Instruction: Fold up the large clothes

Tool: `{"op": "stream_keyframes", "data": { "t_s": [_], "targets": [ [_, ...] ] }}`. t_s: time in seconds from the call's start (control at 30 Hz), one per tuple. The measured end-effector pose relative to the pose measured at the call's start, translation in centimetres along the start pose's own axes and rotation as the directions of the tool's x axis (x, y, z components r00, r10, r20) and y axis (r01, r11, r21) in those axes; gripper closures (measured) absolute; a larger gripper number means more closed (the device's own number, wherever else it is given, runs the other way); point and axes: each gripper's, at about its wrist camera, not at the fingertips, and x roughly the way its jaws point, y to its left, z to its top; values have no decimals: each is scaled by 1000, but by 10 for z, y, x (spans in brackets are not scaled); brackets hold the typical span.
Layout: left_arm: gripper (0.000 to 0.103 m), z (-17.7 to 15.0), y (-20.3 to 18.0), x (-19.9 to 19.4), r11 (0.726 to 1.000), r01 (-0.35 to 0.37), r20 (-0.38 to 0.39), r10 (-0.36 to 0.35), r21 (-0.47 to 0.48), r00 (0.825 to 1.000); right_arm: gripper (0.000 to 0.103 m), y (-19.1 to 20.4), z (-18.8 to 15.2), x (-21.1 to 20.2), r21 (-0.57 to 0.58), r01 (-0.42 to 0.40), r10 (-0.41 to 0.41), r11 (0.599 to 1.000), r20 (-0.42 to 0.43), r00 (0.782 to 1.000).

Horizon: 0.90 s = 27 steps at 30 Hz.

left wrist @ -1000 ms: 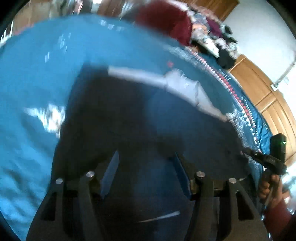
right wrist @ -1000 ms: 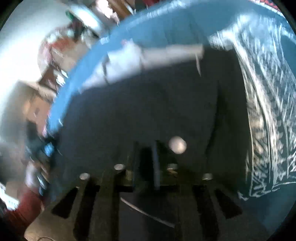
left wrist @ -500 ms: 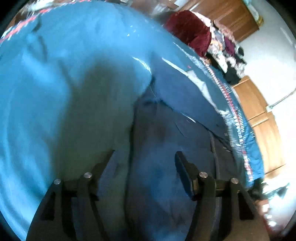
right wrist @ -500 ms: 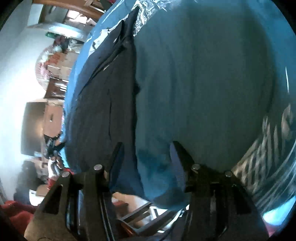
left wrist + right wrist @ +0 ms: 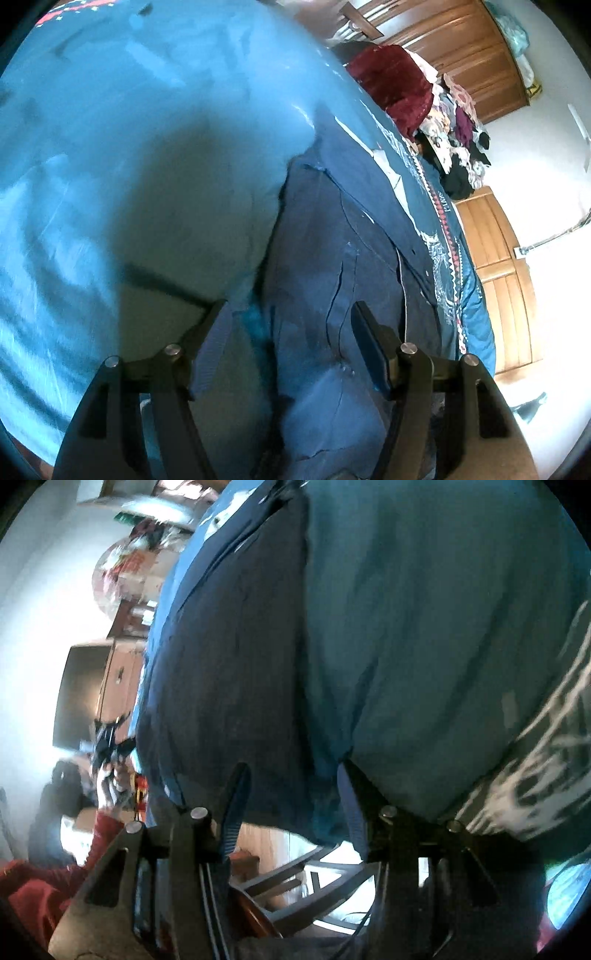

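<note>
Both grippers, left (image 5: pixel 290 332) and right (image 5: pixel 291 797), gape wide over the navy garment (image 5: pixel 332 258). I'd pinch its near edge evenly, then fold across the bedspread (image 5: pixel 129 166).

One navy garment (image 5: pixel 332 258), one blue bedspread (image 5: pixel 129 147), two tools (image 5: pixel 291 343) (image 5: pixel 291 805).

A wide stretch of bare blue bedcover (image 5: pixel 122 155) lies open to the left of the dark navy garment (image 5: pixel 332 266), with nothing standing on it. To the garment's right, only a narrow patterned strip of the bedcover remains before the bed's edge. Past the far end, a heap of clothes (image 5: pixel 443 114) topped by a red blanket (image 5: pixel 391 85) blocks the way, backed by wooden wardrobe doors (image 5: pixel 454 44). In the right wrist view, a chair frame (image 5: pixel 310 875) stands below the bed's near edge.
</note>
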Motion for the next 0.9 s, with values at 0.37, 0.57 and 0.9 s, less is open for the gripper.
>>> {"op": "stream_keyframes", "data": {
  "t_s": [0.37, 0.57, 0.9],
  "targets": [
    [35, 2, -2, -14, 1000, 4, 32, -4, 2, 999, 55, 6, 4, -6, -43, -156, 158, 987, 67, 985],
    [35, 3, 5, -29, 1000, 21, 48, -21, -8, 999, 55, 4, -1, 19, -44, -117, 116, 992, -8, 993],
    [35, -1, 18, -66, 994, -9, -6, 10, 106, 1000, 53, 29, -3, 6, -80, -150, 154, 986, 53, 987]
  ]
}}
